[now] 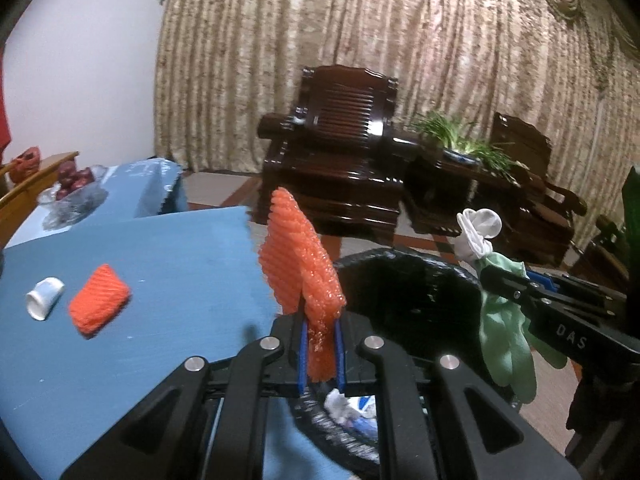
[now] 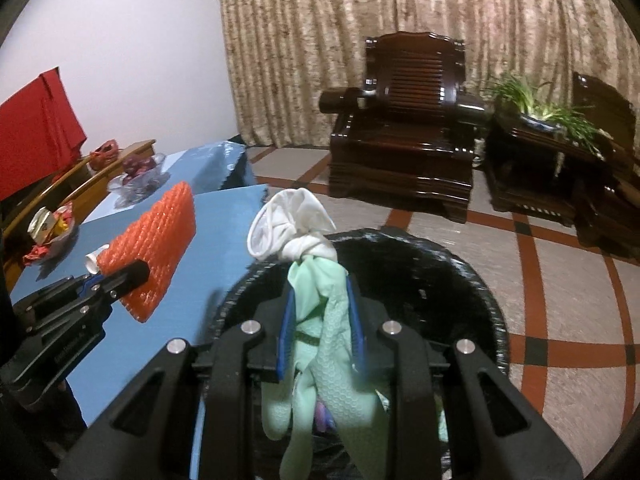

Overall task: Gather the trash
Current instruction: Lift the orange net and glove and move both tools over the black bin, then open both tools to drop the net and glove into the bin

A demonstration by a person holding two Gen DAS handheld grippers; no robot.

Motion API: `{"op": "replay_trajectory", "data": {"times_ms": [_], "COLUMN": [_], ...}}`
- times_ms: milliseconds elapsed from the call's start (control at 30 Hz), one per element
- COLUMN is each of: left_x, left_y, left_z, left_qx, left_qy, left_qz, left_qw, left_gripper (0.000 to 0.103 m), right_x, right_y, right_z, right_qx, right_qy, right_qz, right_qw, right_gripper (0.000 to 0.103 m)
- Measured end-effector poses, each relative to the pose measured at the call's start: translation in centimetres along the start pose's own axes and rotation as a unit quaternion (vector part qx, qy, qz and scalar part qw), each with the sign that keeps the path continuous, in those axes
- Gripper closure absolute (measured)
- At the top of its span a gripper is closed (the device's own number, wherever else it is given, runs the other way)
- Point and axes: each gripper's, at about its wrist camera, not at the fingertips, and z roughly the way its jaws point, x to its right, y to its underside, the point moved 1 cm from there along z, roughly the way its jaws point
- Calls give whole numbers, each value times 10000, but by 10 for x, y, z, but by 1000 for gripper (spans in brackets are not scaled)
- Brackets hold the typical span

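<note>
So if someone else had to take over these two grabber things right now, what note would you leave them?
Left gripper: shut on an orange foam net, held by the bin's near rim.
Right gripper: shut on a green rubber glove, held over the black-lined trash bin.
Done: some crumpled trash is already in the bin.
Left: drop both items in, then fetch the second orange foam net and the white cup from the blue table.

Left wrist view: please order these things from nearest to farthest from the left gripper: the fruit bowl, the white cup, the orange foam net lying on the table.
1. The orange foam net lies on the blue table, left of the left gripper.
2. The white cup lies on its side just left of that net.
3. The fruit bowl stands at the far left, on the farther table.
</note>
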Motion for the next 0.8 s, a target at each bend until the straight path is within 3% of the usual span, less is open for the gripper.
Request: {"op": "replay_trajectory", "data": {"times_ms": [367,800], "left_x": [37,53], "left_y": [5,9], "left_z": [41,77], "left_qx": [-238,-457], "left_qy": [346,504], "left_qz": [207,255], "left_qw": [9989,9974], "left_gripper": [93,93], "right_x": [43,59], "right_y": [11,16], "right_z": [17,37], "right_qx": [-156,-280], "right_qy": [304,428], "right_qz": [168,241], "right_qw": [9993,9984], "right_gripper": [80,80]}}
